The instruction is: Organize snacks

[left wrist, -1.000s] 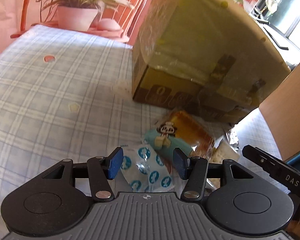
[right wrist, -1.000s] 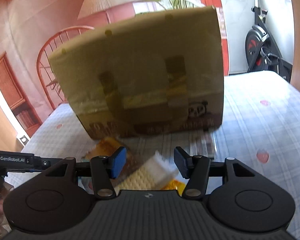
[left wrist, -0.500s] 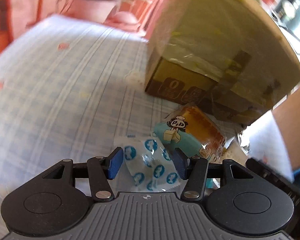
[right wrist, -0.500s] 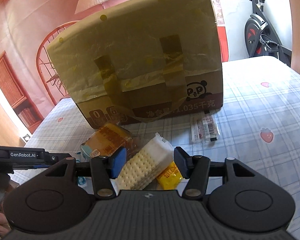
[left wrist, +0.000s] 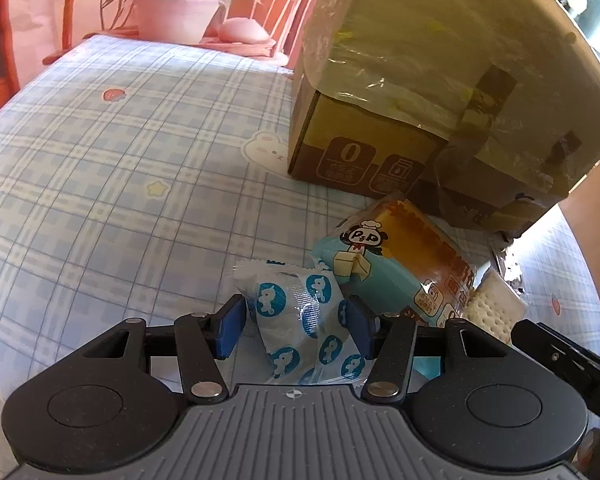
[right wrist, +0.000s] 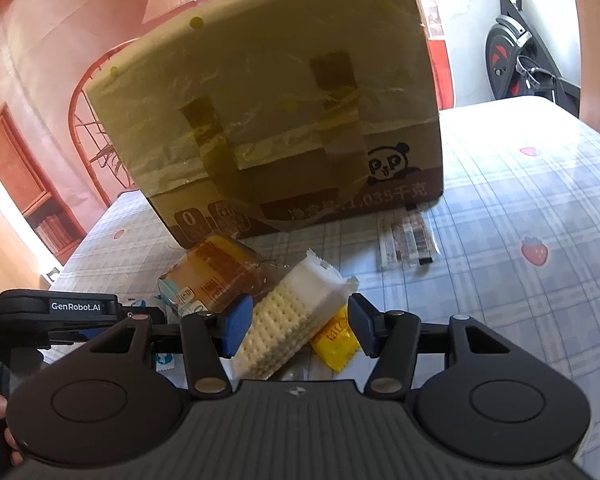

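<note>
A pile of snacks lies on the checked tablecloth in front of a cardboard box point(left wrist: 440, 92). My left gripper point(left wrist: 296, 330) is open, with a white packet printed with blue unicorn dots point(left wrist: 300, 316) between its fingers. Beside it lies a panda-logo cake packet point(left wrist: 396, 264). My right gripper point(right wrist: 298, 324) is open around a cracker packet point(right wrist: 288, 316); a small yellow packet point(right wrist: 336, 340) lies by its right finger. The cake packet point(right wrist: 216, 268) and the box point(right wrist: 284, 128) also show in the right wrist view.
A flat clear packet point(right wrist: 406, 238) lies by the box's right corner. A potted plant point(left wrist: 176, 8) stands beyond the table's far edge. A red chair point(right wrist: 96, 92) stands behind the box, an exercise bike point(right wrist: 520, 60) to the right. The left gripper point(right wrist: 60, 312) shows at the left of the right wrist view.
Both grippers have moved in over the pile. The unicorn packet now sits between the left fingers. The cracker packet now sits between the right fingers.
</note>
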